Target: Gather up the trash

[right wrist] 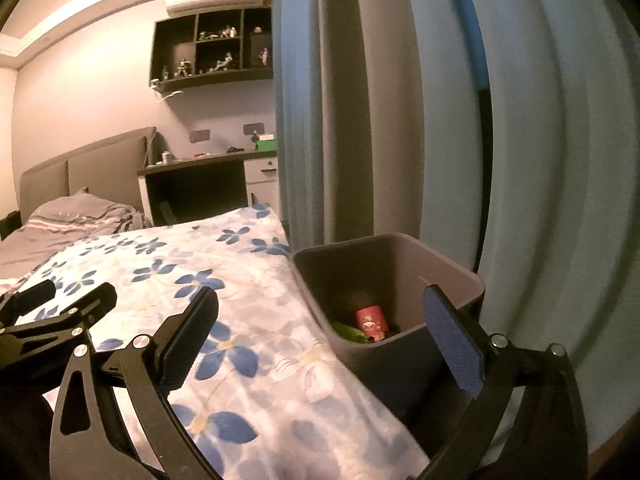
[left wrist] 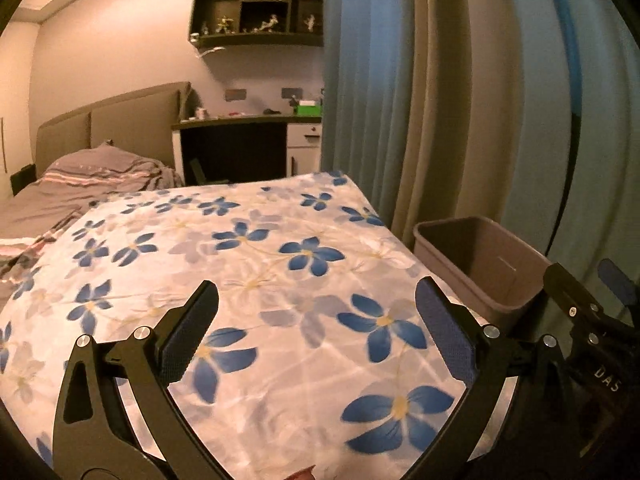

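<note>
Both tools spread wide and empty above the flowered bed, the trash lying in the bin.

The left tool (left wrist: pixel 316 320) is held wide apart over the blue-flowered bedspread (left wrist: pixel 248 264), nothing gripped and nothing touched by its pads. The right tool (right wrist: pixel 320 324) is likewise spread wide and empty, one finger seen over the bedspread's edge, the other over the near rim of the grey bin (right wrist: pixel 404 344). The bin is set just beside the bed, against the blue curtain (right wrist: pixel 540 140). Inside the bin a red-labelled container (right wrist: pixel 370 320) is seen lying on something green (right wrist: pixel 350 332). Beyond the bed, a dark worktop (right wrist: pixel 208 158) is seen below a wall shelf (right wrist: pixel 212 46).
</note>
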Tool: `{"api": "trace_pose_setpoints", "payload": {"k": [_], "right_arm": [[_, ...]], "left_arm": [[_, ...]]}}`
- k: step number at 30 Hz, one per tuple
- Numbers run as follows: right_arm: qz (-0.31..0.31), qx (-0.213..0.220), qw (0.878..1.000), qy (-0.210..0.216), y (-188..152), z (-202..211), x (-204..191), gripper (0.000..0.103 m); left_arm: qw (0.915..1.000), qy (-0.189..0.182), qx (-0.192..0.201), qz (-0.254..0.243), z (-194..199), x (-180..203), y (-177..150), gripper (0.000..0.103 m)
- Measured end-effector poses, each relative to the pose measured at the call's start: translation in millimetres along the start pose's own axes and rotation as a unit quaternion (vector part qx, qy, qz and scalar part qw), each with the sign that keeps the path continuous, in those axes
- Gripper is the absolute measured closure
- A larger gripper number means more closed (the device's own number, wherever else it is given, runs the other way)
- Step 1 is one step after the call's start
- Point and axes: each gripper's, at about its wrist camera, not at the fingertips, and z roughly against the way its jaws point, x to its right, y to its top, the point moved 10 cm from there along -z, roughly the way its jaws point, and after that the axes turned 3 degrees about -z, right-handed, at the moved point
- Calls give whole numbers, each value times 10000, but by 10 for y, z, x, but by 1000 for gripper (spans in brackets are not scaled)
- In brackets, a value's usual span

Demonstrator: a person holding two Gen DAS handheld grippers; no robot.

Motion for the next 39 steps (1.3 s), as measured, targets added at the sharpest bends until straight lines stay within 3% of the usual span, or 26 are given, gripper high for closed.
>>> {"api": "trace_pose_setpoints", "payload": {"k": [16, 39], "right_arm": [[190, 107, 9995, 218, -49, 296, -408, 6], [243, 151, 9991, 300, -48, 327, -518, 6]], "left_arm": [[9992, 286, 114, 247, 401, -470, -108, 6], [9990, 318, 120, 297, 429, -513, -102, 6]]}}
